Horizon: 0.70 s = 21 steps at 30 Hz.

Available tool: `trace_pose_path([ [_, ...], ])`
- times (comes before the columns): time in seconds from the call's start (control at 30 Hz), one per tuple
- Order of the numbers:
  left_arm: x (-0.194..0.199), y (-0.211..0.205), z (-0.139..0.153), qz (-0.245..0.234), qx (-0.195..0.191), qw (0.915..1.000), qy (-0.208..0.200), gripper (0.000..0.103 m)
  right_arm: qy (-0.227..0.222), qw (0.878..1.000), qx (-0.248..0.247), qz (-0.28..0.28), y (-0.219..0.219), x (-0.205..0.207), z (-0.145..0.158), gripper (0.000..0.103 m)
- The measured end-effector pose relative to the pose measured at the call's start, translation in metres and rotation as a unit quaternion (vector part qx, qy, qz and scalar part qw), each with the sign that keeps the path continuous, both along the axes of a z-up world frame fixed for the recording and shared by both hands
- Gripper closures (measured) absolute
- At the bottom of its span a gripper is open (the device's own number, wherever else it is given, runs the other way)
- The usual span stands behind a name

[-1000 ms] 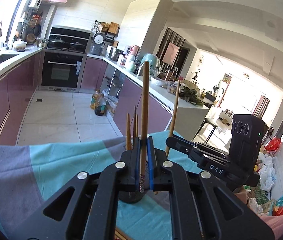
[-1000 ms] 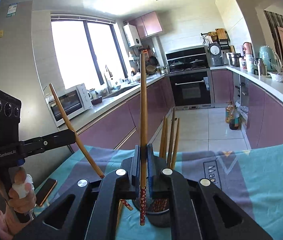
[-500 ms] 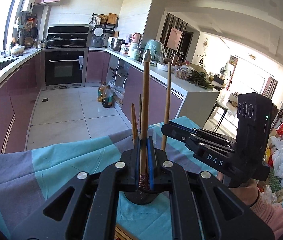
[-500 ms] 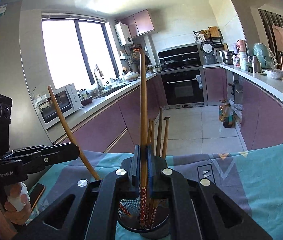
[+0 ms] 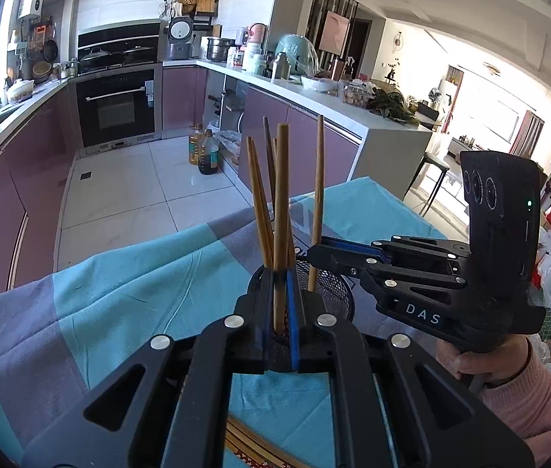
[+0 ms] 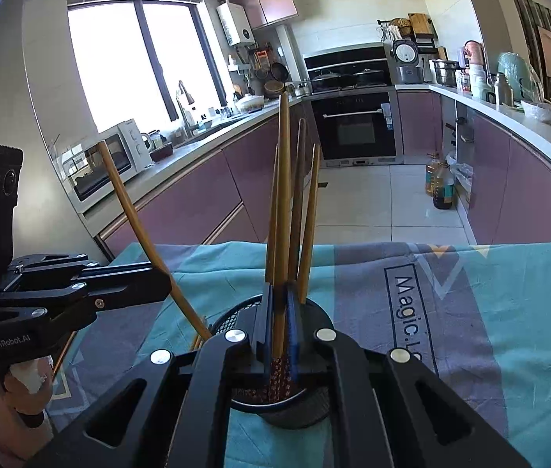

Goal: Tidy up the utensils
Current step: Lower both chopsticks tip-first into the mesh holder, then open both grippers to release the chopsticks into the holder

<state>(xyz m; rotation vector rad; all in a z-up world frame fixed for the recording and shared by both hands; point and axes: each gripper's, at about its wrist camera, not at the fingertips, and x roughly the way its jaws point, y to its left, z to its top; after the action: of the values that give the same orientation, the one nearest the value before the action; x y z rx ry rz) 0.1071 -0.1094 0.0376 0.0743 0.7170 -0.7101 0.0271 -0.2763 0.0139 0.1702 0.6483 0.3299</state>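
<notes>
A black mesh holder (image 5: 332, 292) (image 6: 314, 403) stands on the teal and grey cloth (image 5: 119, 292) with several wooden chopsticks (image 5: 256, 202) (image 6: 308, 214) upright in it. My left gripper (image 5: 281, 279) is shut on one chopstick (image 5: 280, 195), held upright at the holder's near rim. In the right wrist view that left gripper (image 6: 160, 284) comes in from the left, its chopstick (image 6: 131, 210) slanting down to the holder's left rim. My right gripper (image 6: 279, 292) is shut on another chopstick (image 6: 284, 195), whose patterned lower end is inside the holder. In the left wrist view the right gripper (image 5: 314, 251) reaches over the holder from the right.
Loose chopsticks (image 5: 254, 446) lie on the cloth near the front edge. Beyond the table's far edge are the tiled floor, purple cabinets and oil bottles (image 5: 207, 152). A hand in a pink sleeve (image 5: 528, 394) holds the right gripper's handle.
Both grippers have come down towards the holder, each with its chopstick. The right chopstick's lower end has sunk into the holder. The left gripper has drawn close to the holder's rim.
</notes>
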Motion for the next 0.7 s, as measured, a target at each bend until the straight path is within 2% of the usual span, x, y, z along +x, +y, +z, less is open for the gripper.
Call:
trace_pose_path([
  [0.47,0.025,-0.007,-0.016,0.014,0.004,0.9995,0.027,0.096,0.013,1.000,-0.001,0.001,0.004,0.004,-0.006,0.095],
  [0.6,0.025,0.000,-0.018,0.021,-0.003,0.9994,0.026,0.096,0.006,1.000,0.002,0.004,0.004,0.000,-0.003,0.095],
  [0.7,0.018,0.008,-0.015,0.039,-0.007,0.9992,0.006,0.093,-0.002,1.000,0.008,0.011,0.004,-0.007,0.001,0.091],
])
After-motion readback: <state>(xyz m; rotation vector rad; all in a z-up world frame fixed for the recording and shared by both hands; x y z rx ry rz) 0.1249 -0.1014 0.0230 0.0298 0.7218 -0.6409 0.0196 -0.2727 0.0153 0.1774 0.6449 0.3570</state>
